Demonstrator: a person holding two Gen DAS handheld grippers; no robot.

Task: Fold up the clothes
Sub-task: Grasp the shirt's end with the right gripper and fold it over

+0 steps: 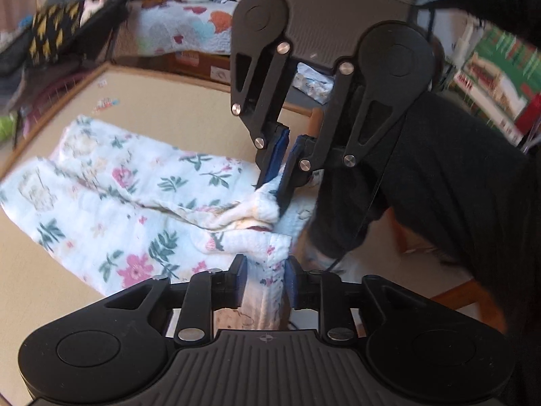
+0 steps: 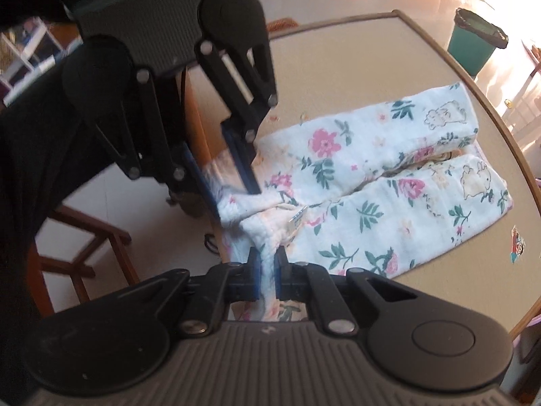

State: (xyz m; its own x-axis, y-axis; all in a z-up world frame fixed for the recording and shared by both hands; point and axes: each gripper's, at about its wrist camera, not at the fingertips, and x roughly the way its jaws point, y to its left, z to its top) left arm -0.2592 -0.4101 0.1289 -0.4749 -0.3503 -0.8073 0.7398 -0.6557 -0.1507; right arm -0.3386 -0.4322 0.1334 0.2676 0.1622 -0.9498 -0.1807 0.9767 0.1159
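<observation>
1. Left gripper (image 1: 265, 279): jaws narrow, and a bunched fold of the floral garment (image 2: 372, 176) fills the gap between its blue pads. It points steeply down over the near edge of the table (image 2: 355, 67).
2. Right gripper (image 2: 267, 272): jaws almost closed, pinching a thin ridge of the same cloth. It is also angled steeply down at the table's near edge, just beside the left one.
3. Both grips sit on the gathered end of the garment. That end is lifted slightly off the table, and some cloth hangs over the near edge.
4. The garment is white with pink flowers, green leaves and faint animal outlines. The rest lies flat on the table as two long lobes side by side, running from the near edge toward the middle, with a dark crease between them.
5. A small label (image 2: 297, 219) pokes out of the cloth close to the gripped end.
6. The tabletop is beige with a wooden rim, and there is a small cartoon sticker (image 2: 515, 247) on it near the rim.
7. Person's dark clothing (image 1: 456, 186) at the near side of the table, behind the grippers.
8. Wooden chair frame (image 2: 81, 257) on the floor below the table's near edge.
9. Green bin (image 2: 473, 47) on the floor past the table's far rim.
</observation>
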